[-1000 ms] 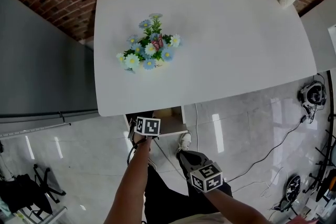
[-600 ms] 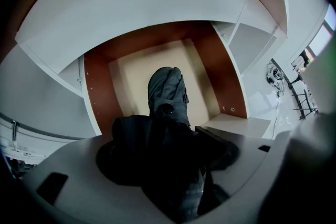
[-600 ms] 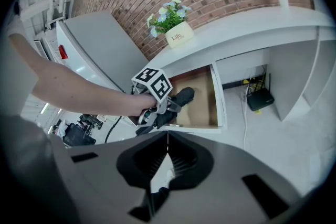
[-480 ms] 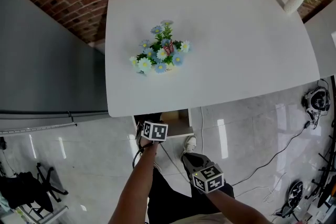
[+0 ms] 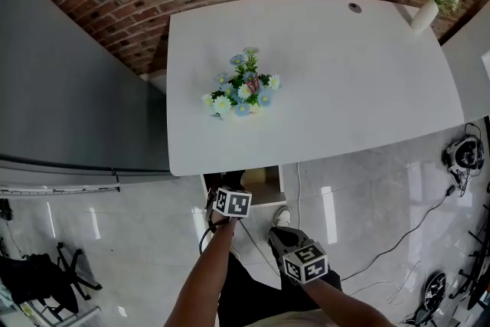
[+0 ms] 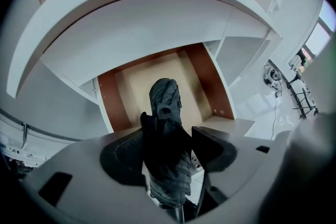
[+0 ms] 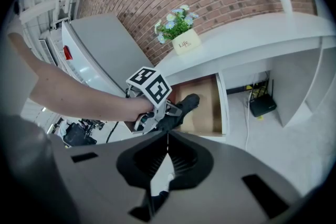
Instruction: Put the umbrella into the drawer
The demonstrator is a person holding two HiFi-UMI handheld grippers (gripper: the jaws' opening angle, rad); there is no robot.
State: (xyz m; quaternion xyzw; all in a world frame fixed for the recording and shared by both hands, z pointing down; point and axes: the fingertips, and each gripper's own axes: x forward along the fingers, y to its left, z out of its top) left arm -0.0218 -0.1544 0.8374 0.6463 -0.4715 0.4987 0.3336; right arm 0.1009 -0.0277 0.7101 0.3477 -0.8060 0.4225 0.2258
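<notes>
Half done is a fair reading of the job. The drawer [image 6: 135, 81] under the white desk [image 5: 344, 88] stands pulled out with its pale floor bare. The folded black umbrella [image 6: 165, 107] is poised over it but not yet laid inside.

The left gripper [image 6: 169, 136] points steeply down at the opening, and the umbrella runs lengthwise between its jaws. The handle end sits back near the camera and the other end reaches over the drawer's floor. Those jaws stand wide and have just been closing. The bundled fabric fills the gap and lies against both pads, so it reads as a grip on the umbrella. Neither gripper view shows whether the far end touches the drawer floor.

The right gripper [image 7: 168, 136] hangs back near the person's legs, jaws brought together with nothing between them.

Several steps look left: lowering the umbrella until it lies flat in the drawer, letting go and drawing the left gripper clear — perhaps also pushing the drawer closed, though the task sentence does not ask for that.
</notes>
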